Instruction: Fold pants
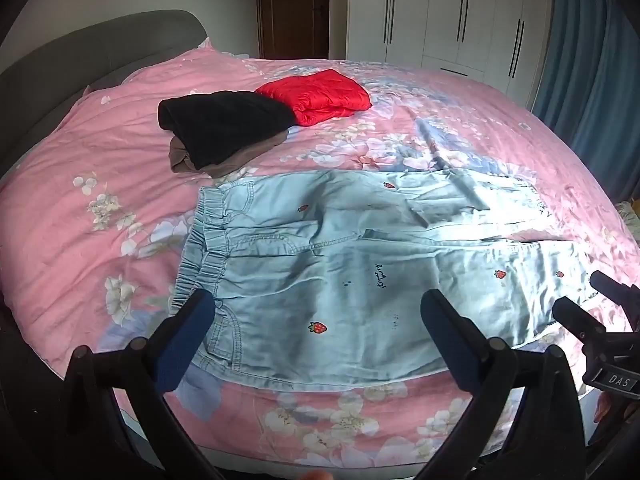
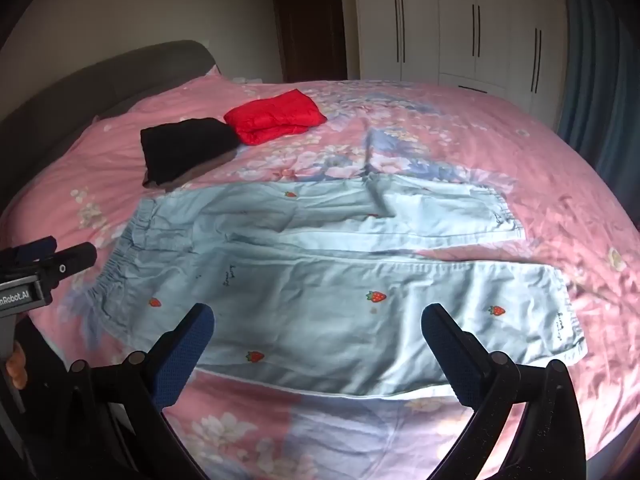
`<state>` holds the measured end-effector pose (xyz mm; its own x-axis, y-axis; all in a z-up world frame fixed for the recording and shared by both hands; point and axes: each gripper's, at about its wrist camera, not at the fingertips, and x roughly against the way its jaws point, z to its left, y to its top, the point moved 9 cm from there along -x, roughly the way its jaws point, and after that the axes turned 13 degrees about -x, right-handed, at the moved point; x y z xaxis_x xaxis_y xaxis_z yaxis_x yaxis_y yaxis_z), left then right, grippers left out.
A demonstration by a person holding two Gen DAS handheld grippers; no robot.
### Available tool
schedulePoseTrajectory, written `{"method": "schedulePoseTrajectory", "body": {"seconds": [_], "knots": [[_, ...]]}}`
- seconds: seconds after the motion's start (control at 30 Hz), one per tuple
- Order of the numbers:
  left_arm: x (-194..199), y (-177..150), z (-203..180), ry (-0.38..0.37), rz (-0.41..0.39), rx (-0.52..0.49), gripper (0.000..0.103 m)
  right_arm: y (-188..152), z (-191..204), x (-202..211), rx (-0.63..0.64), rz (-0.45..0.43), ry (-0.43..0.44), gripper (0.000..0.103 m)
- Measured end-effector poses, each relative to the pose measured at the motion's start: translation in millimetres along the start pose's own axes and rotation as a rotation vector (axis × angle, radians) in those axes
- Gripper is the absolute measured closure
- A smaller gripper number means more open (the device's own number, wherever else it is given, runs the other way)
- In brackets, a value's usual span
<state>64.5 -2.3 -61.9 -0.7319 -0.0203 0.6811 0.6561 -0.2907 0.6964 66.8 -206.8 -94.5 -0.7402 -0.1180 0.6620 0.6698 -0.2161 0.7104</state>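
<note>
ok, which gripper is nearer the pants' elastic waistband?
Left. The left gripper hangs open over the hip end, beside the waistband. The right gripper hangs open over the near leg, closer to the cuffs.

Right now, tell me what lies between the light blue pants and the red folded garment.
Only bare pink floral bedcover lies between the light blue pants and the red folded garment; the right wrist view shows it best. The black folded garment sits off to the left.

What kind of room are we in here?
Most likely a home bedroom. A bed with a pink floral duvet and a grey padded headboard fills the view, a white built-in wardrobe stands behind it, and light blue pants lie spread on the duvet.
</note>
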Motion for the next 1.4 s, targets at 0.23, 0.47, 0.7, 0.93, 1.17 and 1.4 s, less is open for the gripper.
{"method": "schedulePoseTrajectory", "body": {"seconds": [0.23,0.47,0.7,0.93,1.17,1.4], "knots": [[-2,1,-12,-0.055,0.030,0.020,0.000,-1,-1,2,-0.033,0.005,0.019,0.000],[-4,-2,-8,-0.064,0.028,0.019,0.000,-6,-5,2,-0.019,0.022,0.000,0.000],[-5,-3,-8,-0.064,0.033,0.017,0.000,-4,-3,2,-0.006,0.022,-0.009,0.000],[-5,-5,-8,-0.066,0.034,0.010,0.000,-4,-3,2,-0.006,0.023,-0.010,0.000],[-7,-5,-11,-0.070,0.042,0.002,0.000,-5,-3,2,-0.004,0.024,-0.012,0.000],[-9,-5,-17,-0.075,0.047,-0.009,0.000,-5,-3,2,-0.005,0.023,-0.012,0.000]]}}
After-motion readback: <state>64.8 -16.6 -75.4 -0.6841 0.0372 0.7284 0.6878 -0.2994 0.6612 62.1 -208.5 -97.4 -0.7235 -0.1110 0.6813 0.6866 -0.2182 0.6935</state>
